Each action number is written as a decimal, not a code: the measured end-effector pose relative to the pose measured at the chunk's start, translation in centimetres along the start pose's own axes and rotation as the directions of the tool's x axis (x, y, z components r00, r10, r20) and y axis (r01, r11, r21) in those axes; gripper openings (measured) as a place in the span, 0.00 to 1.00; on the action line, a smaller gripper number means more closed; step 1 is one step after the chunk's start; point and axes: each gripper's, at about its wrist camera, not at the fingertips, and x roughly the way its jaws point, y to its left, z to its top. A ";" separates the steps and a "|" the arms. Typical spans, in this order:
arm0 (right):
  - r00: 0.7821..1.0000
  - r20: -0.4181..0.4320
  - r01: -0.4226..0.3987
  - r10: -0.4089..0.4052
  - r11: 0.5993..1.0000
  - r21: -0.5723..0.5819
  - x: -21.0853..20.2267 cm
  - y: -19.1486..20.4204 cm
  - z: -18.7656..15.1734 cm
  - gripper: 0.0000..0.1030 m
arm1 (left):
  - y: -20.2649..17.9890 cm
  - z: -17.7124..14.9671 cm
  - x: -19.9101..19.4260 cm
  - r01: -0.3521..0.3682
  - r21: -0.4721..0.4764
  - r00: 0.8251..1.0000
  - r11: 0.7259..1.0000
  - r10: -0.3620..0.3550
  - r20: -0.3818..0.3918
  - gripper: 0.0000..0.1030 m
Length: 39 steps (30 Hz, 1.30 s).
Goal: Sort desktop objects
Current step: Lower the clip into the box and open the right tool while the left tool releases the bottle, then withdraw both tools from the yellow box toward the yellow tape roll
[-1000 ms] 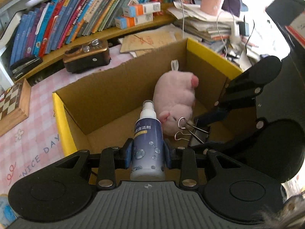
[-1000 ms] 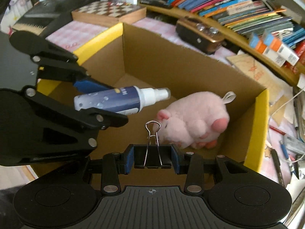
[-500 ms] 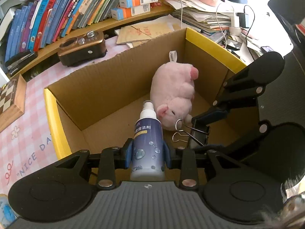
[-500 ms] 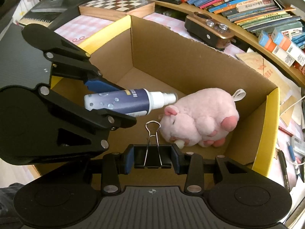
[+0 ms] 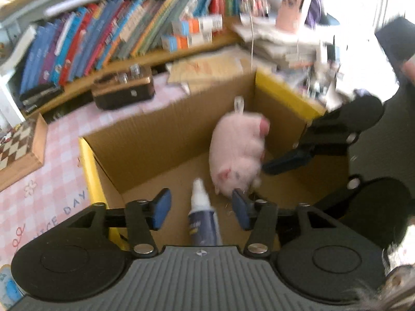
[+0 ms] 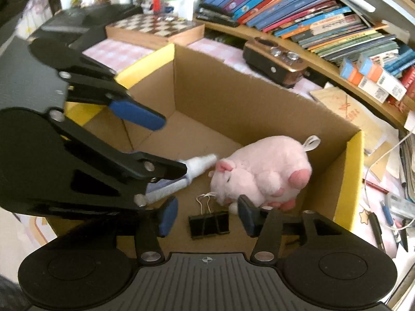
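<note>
A cardboard box [image 5: 160, 134] with yellow flaps holds a pink plush pig [image 5: 237, 150]. A blue spray bottle [image 5: 202, 223] with a white nozzle lies on the box floor between the open fingers of my left gripper [image 5: 201, 207], free of them. In the right wrist view the box [image 6: 233, 98] holds the pig [image 6: 262, 171], the bottle [image 6: 197, 165] and a black binder clip [image 6: 208, 223]. The clip lies on the floor between the open fingers of my right gripper [image 6: 207, 215]. The left gripper [image 6: 158, 150] hangs open over the bottle.
Bookshelves [image 5: 116, 33] line the back. A brown radio [image 5: 124, 88] and a chessboard box [image 5: 18, 145] sit on the pink checked cloth [image 5: 52, 181]. Papers, cables and pens [image 6: 389, 207] crowd the right side of the box.
Both grippers have opened. The spray bottle dropped from the left gripper and the binder clip from the right one onto the box floor.
</note>
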 end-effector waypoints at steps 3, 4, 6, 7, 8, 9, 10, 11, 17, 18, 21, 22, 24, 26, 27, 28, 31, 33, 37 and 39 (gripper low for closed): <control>0.999 0.038 0.011 -0.013 0.999 0.050 -1.0 -0.8 0.0 0.52 | 0.0 0.3 -1.9 -0.002 -0.027 0.997 1.000 0.004 0.071 0.57; 0.998 0.054 0.016 -0.020 0.997 0.070 -1.5 -1.1 -0.1 0.52 | -0.1 0.4 -2.5 -0.006 -0.033 0.996 0.999 0.009 0.092 0.58; 0.996 0.085 0.026 -0.034 0.994 0.102 -2.4 -1.5 -0.3 0.52 | -0.2 0.7 -3.7 -0.010 -0.052 0.990 0.999 0.017 0.140 0.62; 0.994 0.102 0.035 -0.047 0.993 0.115 -2.7 -1.6 -0.4 0.52 | -0.3 0.7 -4.3 -0.013 -0.063 0.986 0.998 0.024 0.166 0.64; 0.991 0.123 0.044 -0.059 0.991 0.127 -3.3 -1.7 -0.6 0.53 | -0.4 0.7 -5.0 -0.016 -0.074 0.980 0.997 0.031 0.196 0.66; 0.987 0.144 0.053 -0.073 0.989 0.139 -3.8 -1.7 -0.8 0.53 | -0.6 0.6 -5.7 -0.022 -0.086 0.972 0.996 0.042 0.230 0.67; 0.982 0.166 0.061 -0.086 0.987 0.149 -4.3 -1.7 -1.0 0.53 | -0.8 0.6 -6.3 -0.027 -0.094 0.966 0.995 0.050 0.255 0.69; 0.977 0.190 0.069 -0.099 0.985 0.159 -4.7 -1.8 -1.1 0.53 | -1.1 0.4 -6.9 -0.032 -0.102 0.959 0.994 0.059 0.277 0.70; 0.953 0.253 0.119 -0.164 0.976 0.184 -6.6 -0.7 -2.6 0.53 | -2.0 -1.5 -9.9 -0.066 -0.151 0.943 0.986 0.111 0.314 0.73; 0.951 0.257 0.124 -0.170 0.974 0.187 -6.7 -0.4 -2.9 0.53 | -2.0 -2.0 -10.4 -0.074 -0.160 0.943 0.984 0.121 0.309 0.73; 0.946 0.268 0.127 -0.183 0.968 0.215 -7.3 0.2 -3.7 0.53 | -2.0 -3.3 -11.4 -0.092 -0.179 0.944 0.980 0.143 0.298 0.74; 0.943 0.274 0.129 -0.189 0.966 0.223 -7.6 0.4 -4.0 0.53 | -2.0 -3.7 -11.7 -0.101 -0.184 0.943 0.978 0.153 0.295 0.74; 0.934 0.286 0.146 -0.213 0.960 0.238 -8.2 1.0 -4.6 0.53 | -2.0 -4.7 -12.3 -0.106 -0.194 0.942 0.975 0.161 0.293 0.75; 0.926 0.296 0.161 -0.235 0.954 0.253 -8.8 1.5 -5.2 0.53 | -2.1 -5.5 -12.8 -0.121 -0.199 0.939 0.973 0.177 0.295 0.76; 0.923 0.298 0.164 -0.242 0.951 0.263 -9.1 1.8 -5.5 0.53 | -2.2 -6.0 -13.0 -0.126 -0.201 0.938 0.971 0.183 0.295 0.76; 0.921 0.301 0.165 -0.247 0.947 0.274 -9.4 2.1 -5.8 0.53 | -2.2 -6.4 -13.3 -0.128 -0.205 0.937 0.970 0.186 0.296 0.77; 0.913 0.309 0.170 -0.267 0.936 0.307 -10.2 3.0 -6.8 0.53 | -2.4 -7.6 -13.9 -0.145 -0.215 0.930 0.966 0.207 0.305 0.80; 0.904 0.318 0.180 -0.284 0.930 0.319 -10.6 3.8 -7.6 0.53 | -2.6 -8.4 -14.3 -0.148 -0.220 0.928 0.964 0.213 0.307 0.80; 0.894 0.323 0.203 -0.310 0.924 0.326 -10.8 5.6 -9.2 0.54 | -2.9 -10.2 -15.0 -0.159 -0.226 0.926 0.961 0.225 0.304 0.81; 0.899 0.314 0.198 -0.304 0.924 0.326 -10.6 6.3 -9.9 0.54 | -2.9 -11.2 -15.4 -0.168 -0.230 0.925 0.959 0.234 0.300 0.82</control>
